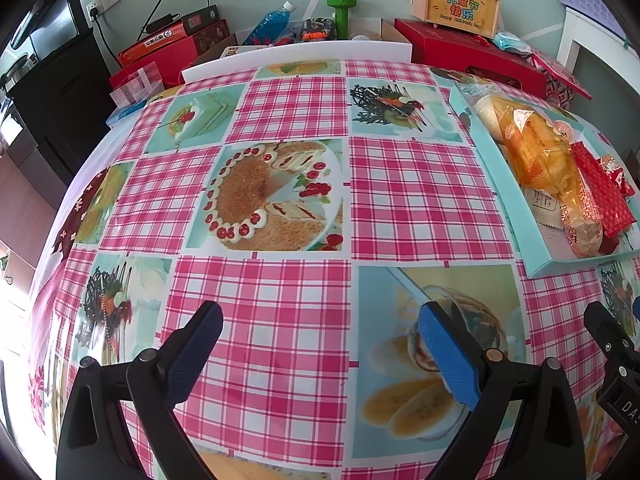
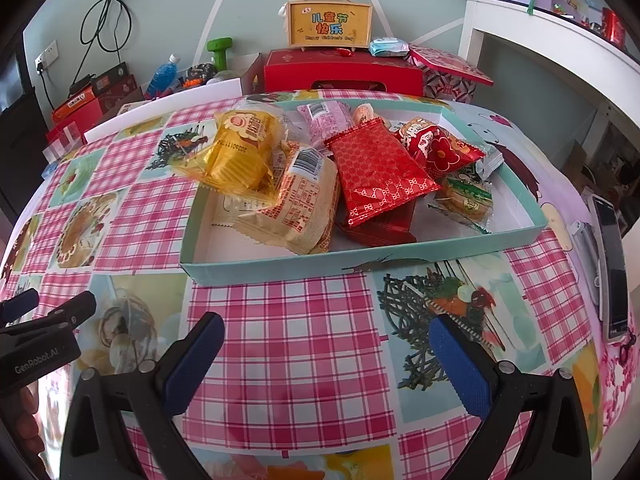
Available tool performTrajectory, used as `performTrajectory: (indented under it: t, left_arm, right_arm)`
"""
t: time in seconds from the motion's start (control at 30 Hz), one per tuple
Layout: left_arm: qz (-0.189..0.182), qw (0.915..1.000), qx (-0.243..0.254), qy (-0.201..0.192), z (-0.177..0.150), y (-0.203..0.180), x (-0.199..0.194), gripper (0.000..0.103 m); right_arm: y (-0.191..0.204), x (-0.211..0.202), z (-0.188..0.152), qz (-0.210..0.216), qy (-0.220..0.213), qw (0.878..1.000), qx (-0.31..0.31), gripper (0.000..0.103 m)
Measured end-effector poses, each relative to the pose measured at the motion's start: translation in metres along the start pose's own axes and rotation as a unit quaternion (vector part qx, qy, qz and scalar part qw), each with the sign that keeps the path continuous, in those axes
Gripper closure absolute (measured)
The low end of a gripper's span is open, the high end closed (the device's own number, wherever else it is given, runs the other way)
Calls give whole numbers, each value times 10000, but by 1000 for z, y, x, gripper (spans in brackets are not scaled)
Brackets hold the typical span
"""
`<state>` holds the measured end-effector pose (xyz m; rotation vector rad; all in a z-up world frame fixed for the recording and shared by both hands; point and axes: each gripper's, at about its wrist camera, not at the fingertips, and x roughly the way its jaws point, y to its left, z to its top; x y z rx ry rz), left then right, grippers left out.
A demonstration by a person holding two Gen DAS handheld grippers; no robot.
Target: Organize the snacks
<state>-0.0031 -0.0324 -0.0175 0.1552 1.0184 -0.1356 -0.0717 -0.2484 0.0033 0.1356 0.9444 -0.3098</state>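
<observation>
A shallow teal box (image 2: 280, 266) sits on the checked tablecloth and holds several wrapped snacks: a yellow pack (image 2: 240, 152), a beige pack (image 2: 304, 200), a red pack (image 2: 376, 172), a pink pack (image 2: 328, 118) and a green-labelled cake (image 2: 468, 196). The box also shows at the right of the left wrist view (image 1: 508, 196). My right gripper (image 2: 326, 338) is open and empty, above the cloth just in front of the box. My left gripper (image 1: 320, 328) is open and empty over bare cloth, left of the box. The left gripper shows at the left edge of the right wrist view (image 2: 48, 306).
Red gift boxes (image 2: 340, 70), a wooden handled box (image 2: 330, 20), a green dumbbell (image 2: 219, 50) and a blue bottle (image 2: 162, 74) crowd the far table edge. A phone (image 2: 612, 260) lies at the right edge. A white shelf (image 2: 540, 40) stands at the right.
</observation>
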Motion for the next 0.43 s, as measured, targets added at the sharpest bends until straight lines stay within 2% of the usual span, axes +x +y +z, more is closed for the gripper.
performTrajectory:
  t: [0.43]
  left_arm:
    - [51, 10000, 5, -39, 1, -1, -1, 5]
  right_arm:
    - [1, 1, 0, -13, 13, 10000, 7, 0]
